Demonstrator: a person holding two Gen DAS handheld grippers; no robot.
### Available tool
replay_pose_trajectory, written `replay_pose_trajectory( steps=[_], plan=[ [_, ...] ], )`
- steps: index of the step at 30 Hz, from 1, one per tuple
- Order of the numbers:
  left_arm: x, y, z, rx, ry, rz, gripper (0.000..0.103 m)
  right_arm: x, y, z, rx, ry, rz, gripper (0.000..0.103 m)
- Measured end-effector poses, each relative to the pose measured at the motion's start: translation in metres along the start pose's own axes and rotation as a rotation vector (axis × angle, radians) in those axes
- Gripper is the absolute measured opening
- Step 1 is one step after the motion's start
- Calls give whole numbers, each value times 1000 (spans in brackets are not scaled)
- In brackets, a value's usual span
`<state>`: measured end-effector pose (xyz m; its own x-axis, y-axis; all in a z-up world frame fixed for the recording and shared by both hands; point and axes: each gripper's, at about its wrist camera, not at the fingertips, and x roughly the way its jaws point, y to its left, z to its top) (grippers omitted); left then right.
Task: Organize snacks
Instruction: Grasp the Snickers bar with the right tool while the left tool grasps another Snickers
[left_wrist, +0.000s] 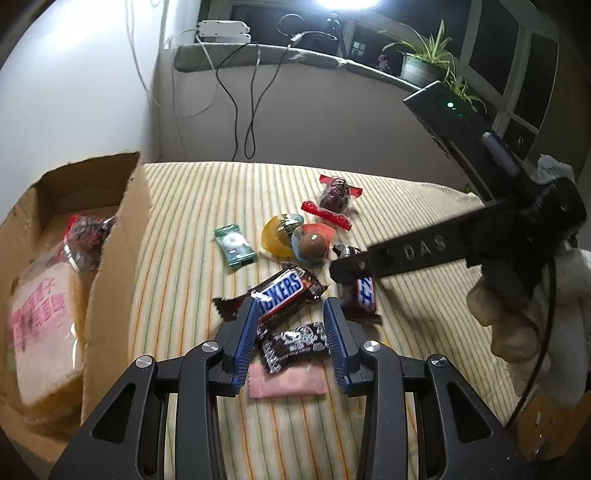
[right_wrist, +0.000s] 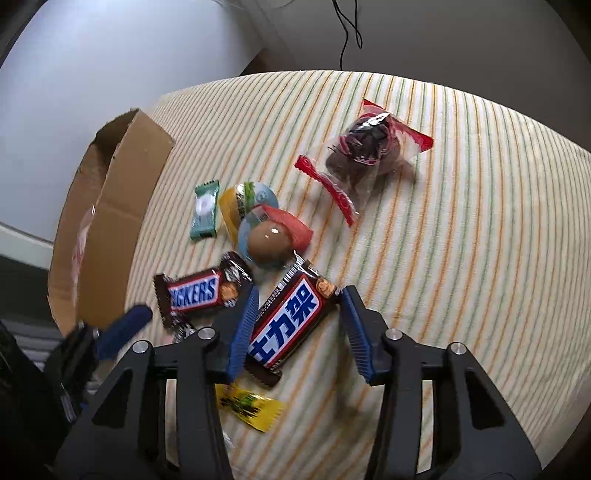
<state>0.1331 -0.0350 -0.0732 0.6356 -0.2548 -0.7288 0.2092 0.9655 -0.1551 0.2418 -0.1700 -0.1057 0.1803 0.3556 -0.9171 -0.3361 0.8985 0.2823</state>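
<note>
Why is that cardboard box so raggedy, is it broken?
It looks a bit damaged. The cardboard box at the left of the striped cloth has a rough, torn top edge, and its flap leans outward. It still holds snacks; the rest lie loose on the cloth.

My left hand-held gripper (left_wrist: 291, 325) tilts downward, its blue pads (left_wrist: 245, 339) standing partly apart, nothing pinched between them. My right hand-held gripper (right_wrist: 299, 325) points more steeply down, blue pads (right_wrist: 242, 332) likewise apart and not pressing. In the left view its black body reaches in from the right, gripped by my gloved hand (left_wrist: 532, 317).
</note>
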Motion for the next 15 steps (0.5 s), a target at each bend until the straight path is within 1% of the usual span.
replay_pose_trajectory(
  steps=[5, 8, 10, 11, 12, 13, 15],
  plan=[
    [14, -9, 11, 54, 41, 26, 35, -4, -5, -4, -92, 1, -51, 41],
    [25, -15, 15, 96, 79, 43, 35, -9, -11, -9, -132, -4, -80, 41],
    [31, -18, 16, 130, 95, 75, 35, -11, -15, -12, -155, -8, -96, 41],
    [34, -20, 18, 150, 104, 91, 36, -12, -17, -13, -156, -8, -97, 41],
    [37, -21, 19, 162, 113, 99, 41, -12, -16, -13, -151, -9, -91, 41],
    [39, -20, 20, 170, 121, 107, 44, -14, -21, -14, -149, -11, -85, 41],
    [42, -16, 21, 166, 135, 128, 46, -20, -29, -18, -146, -15, -70, 41]
  ],
)
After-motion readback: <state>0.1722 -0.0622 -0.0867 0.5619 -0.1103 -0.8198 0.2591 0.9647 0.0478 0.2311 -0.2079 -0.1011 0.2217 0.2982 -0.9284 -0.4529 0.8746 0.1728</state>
